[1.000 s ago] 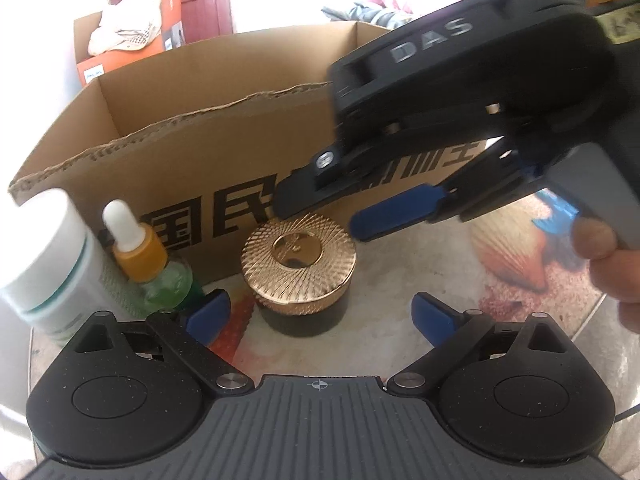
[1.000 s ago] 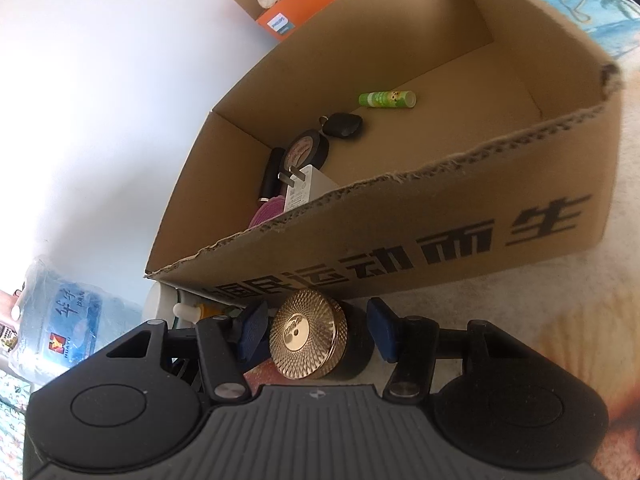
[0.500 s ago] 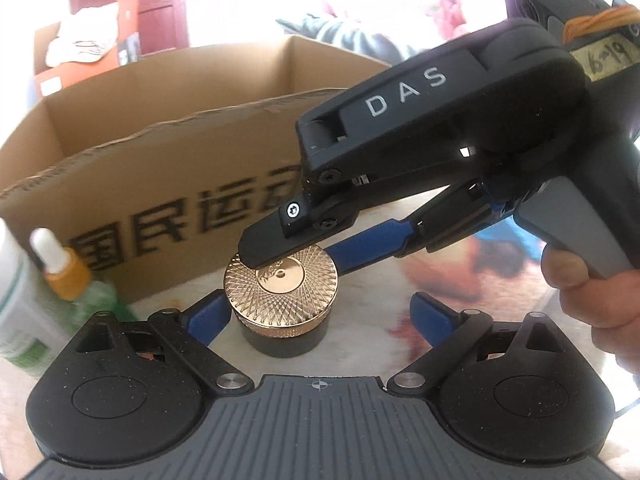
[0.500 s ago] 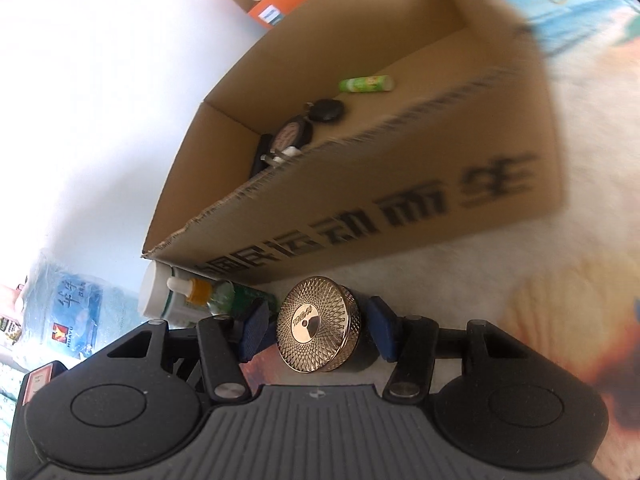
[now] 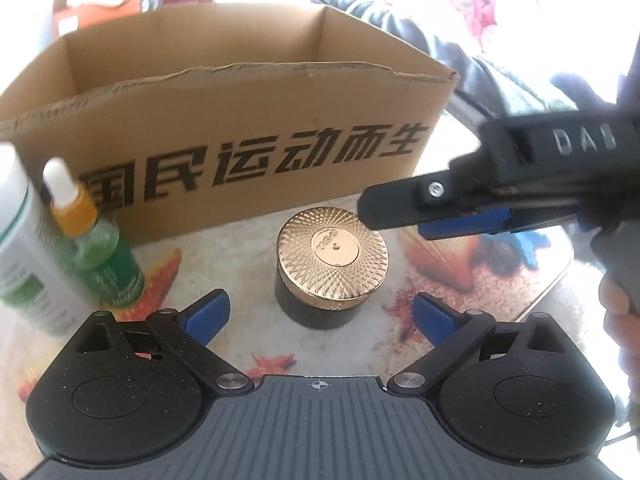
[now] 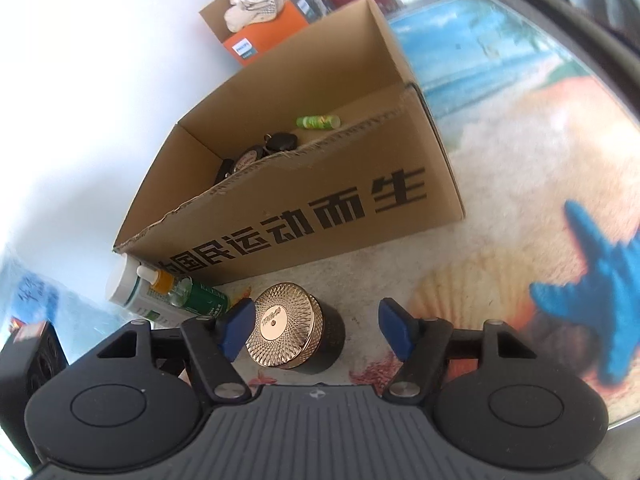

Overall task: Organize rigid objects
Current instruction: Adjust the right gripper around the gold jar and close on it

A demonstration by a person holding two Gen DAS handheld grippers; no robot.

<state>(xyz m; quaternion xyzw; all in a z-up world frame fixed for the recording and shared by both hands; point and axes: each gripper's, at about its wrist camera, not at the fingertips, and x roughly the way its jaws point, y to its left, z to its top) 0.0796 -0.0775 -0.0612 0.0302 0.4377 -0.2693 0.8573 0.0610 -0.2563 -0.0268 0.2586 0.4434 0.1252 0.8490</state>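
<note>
The left tool (image 5: 320, 312) stands apart around the gold-lidded jar (image 5: 331, 268), upright on the tabletop (image 5: 460, 280). The right tool (image 6: 316, 328) is opening, seemingly clear of it. Next: grip, then lift into the cardboard box (image 5: 240, 128) at twelve o'clock.

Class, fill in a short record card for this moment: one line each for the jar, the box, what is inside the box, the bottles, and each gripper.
jar: gold-lidded dark jar, upright on the table, in front of the box
box: open cardboard box
in box: green tube, dark small items
bottles: white bottle and green dropper bottle, beside the jar
left gripper: open, jar between its fingers, untouched
right gripper: opening, jar between the jaws, no longer gripped
</note>
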